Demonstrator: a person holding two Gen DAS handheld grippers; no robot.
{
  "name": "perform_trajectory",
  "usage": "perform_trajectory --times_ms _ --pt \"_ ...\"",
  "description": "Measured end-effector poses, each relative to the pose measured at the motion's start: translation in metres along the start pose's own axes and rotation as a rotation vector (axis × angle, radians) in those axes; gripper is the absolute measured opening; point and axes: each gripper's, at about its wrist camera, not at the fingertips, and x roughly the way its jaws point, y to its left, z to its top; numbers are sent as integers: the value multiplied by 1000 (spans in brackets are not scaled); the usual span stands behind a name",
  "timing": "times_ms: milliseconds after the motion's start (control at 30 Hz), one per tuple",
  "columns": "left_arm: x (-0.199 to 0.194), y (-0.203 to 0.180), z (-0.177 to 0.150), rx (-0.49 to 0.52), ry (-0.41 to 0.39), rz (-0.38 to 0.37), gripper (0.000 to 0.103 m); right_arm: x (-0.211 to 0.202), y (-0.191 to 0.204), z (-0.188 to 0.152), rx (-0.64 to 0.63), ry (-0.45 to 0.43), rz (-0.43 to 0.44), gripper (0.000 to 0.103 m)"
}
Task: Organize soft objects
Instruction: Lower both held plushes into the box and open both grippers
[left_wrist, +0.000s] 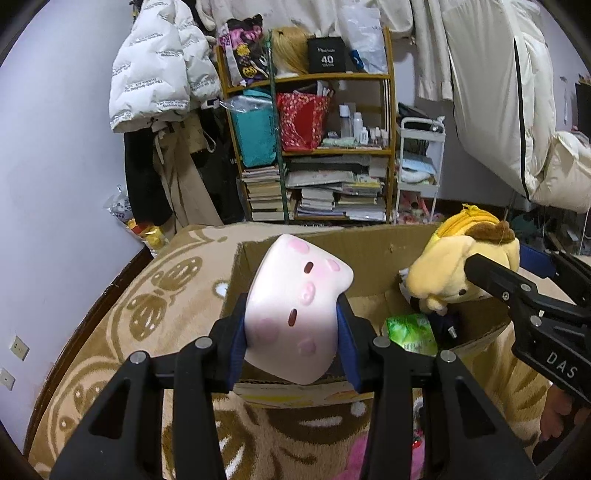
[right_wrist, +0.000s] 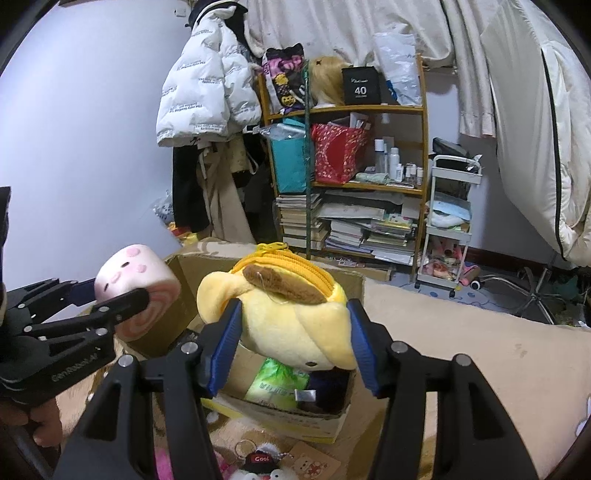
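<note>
Grippers are pinching soft, light toys over the box (left_wrist: 258, 254): left gripper (left_wrist: 291, 332) squeezing pink squishy (left_wrist: 295, 299), right gripper (right_wrist: 291, 339) clamping yellow plush (right_wrist: 295, 332) mid-body.

Pink-spotted white squishy toy (left_wrist: 295, 310), yellow plush pouch (right_wrist: 295, 325) with brown cap.

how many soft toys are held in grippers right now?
2. Pink pig squishy clamped in the left gripper; yellow dog plush pouch in the right gripper. Both over the cardboard box; more may be hidden inside.
</note>
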Motion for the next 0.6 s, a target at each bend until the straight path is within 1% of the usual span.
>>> perform_trajectory --times_ms 67,267,400,467,500,533,600 --pt "3 -1 -1 6 10 6 42 1 1 -1 -3 8 3 61" --pt "7 -1 -2 5 24 10 49 8 -1 -5 10 42 28 62" --pt "5 0 -3 -2 24 17 57 9 0 -7 5 46 37 67" --pt "4 0 -4 -1 22 23 61 10 0 -7 6 51 41 67" --pt "3 0 -4 1 19 26 67 11 0 -7 7 52 41 67" --pt "1 0 -5 3 15 32 70 10 0 -7 8 54 46 67" --pt "-2 0 -5 7 11 42 72 10 0 -7 8 59 54 67"
